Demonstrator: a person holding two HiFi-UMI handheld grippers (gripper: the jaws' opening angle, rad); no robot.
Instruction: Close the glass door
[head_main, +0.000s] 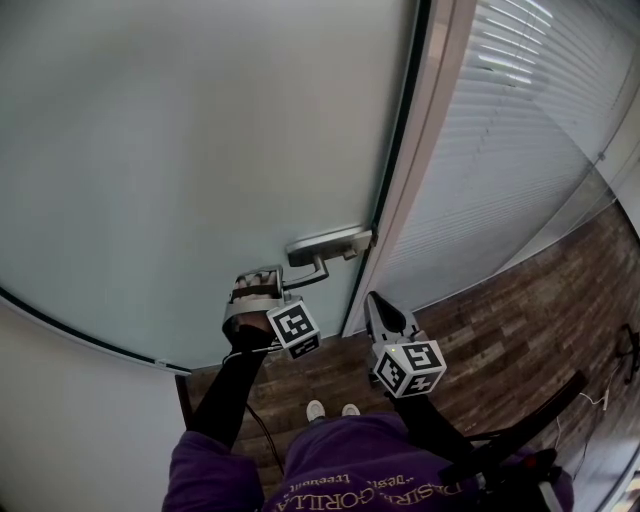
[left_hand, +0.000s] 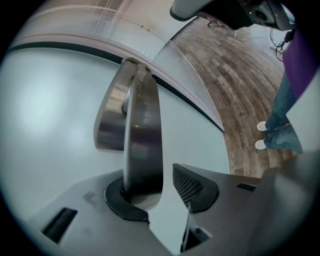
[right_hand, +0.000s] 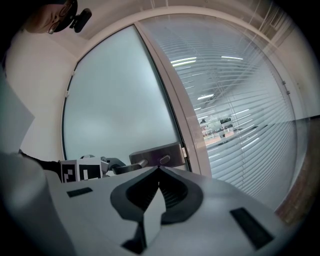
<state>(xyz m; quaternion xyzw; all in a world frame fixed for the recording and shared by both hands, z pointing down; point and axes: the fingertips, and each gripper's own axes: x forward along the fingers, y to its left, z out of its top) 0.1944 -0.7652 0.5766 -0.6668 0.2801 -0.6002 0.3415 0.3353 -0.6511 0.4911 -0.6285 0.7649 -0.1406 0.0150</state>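
Against its door frame (head_main: 425, 130), the frosted glass door (head_main: 180, 150) stands with the left tool (head_main: 258, 288) at its lever handle (head_main: 305, 271).
The handle lies between the left tool's parted jaws, touching one pad with a gap to the other. Just beside it, near the frame, the right tool (head_main: 376, 301) hangs empty with its jaws together, above the wood floor (head_main: 510, 330).
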